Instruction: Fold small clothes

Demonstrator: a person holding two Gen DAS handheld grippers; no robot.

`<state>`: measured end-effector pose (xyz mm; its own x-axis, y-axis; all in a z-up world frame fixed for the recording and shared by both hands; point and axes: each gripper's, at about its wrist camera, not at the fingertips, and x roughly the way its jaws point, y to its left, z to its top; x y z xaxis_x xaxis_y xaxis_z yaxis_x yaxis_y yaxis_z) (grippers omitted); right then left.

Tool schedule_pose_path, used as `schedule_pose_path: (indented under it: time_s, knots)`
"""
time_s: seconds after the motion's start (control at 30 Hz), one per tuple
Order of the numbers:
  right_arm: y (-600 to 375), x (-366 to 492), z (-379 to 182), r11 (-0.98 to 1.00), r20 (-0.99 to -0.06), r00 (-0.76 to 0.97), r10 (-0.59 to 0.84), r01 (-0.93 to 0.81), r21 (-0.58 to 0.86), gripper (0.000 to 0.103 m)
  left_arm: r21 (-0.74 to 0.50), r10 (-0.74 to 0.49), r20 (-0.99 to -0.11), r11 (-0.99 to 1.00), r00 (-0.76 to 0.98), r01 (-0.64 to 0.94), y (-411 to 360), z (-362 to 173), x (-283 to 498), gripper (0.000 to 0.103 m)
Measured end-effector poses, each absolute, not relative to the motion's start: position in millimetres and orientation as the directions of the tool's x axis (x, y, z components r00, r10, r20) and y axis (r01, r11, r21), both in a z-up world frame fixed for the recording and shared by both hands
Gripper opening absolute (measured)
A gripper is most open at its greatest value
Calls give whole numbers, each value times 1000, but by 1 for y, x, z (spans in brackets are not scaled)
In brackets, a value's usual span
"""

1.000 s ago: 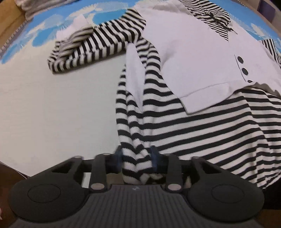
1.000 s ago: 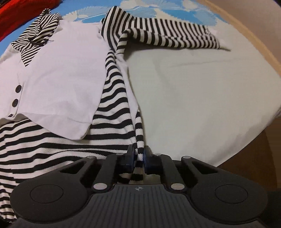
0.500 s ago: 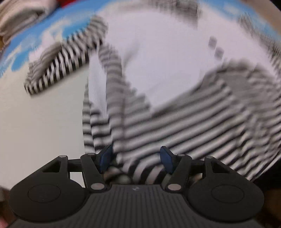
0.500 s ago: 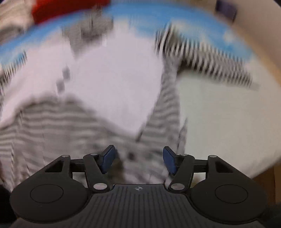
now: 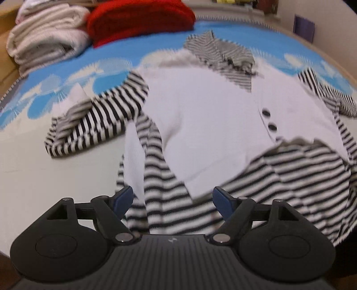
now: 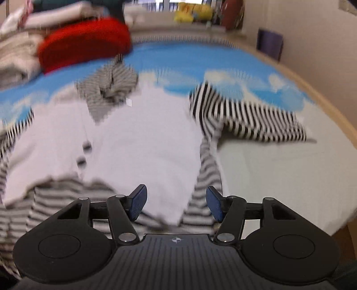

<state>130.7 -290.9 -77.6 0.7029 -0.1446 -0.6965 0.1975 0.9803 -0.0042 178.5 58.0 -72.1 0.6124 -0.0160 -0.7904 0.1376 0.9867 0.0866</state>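
The black-and-white striped knit garment with its white buttoned front (image 5: 207, 125) lies spread flat on the blue-and-white bed sheet (image 5: 67, 73) — laid out for folding. Left tongs (image 5: 173, 199) and right tongs (image 6: 176, 200) have just been opening — released, nothing gripped, above its near hem.

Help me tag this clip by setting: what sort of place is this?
Probably a bedroom at home: the striped garment lies on what looks like a bed with a blue cloud-print sheet, and folded blankets and a red bundle are piled at its far end.
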Motion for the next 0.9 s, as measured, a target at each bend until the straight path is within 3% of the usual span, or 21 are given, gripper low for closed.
schedule_pose_path:
  time_s: [0.17, 0.47, 0.53, 0.63, 0.77, 0.9]
  knots:
    - [-288, 130, -61, 976, -622, 764, -173, 217, -4, 61, 106, 12, -718, 990, 696, 92, 60, -60, 178, 85]
    - [-286, 136, -45, 978, -603, 786, -137, 205, 46, 60, 92, 30, -661, 995, 750, 42, 65, -40, 184, 82]
    - [-285, 138, -39, 978, -596, 792, -133, 203, 52, 55, 73, 23, -666, 997, 745, 34, 74, -30, 195, 56]
    - [-282, 144, -30, 983, -604, 789, -112, 175, 46, 26, 56, 48, -693, 998, 720, -12, 98, -15, 229, 30]
    - [-278, 160, -9, 989, -608, 792, -51, 124, 79, 21, 30, 106, -697, 992, 710, -119, 149, -5, 295, 28]
    - [-266, 193, 20, 994, -599, 801, 14, 56, 98, 22, 30, 242, -700, 950, 671, -311, 213, -32, 340, 29]
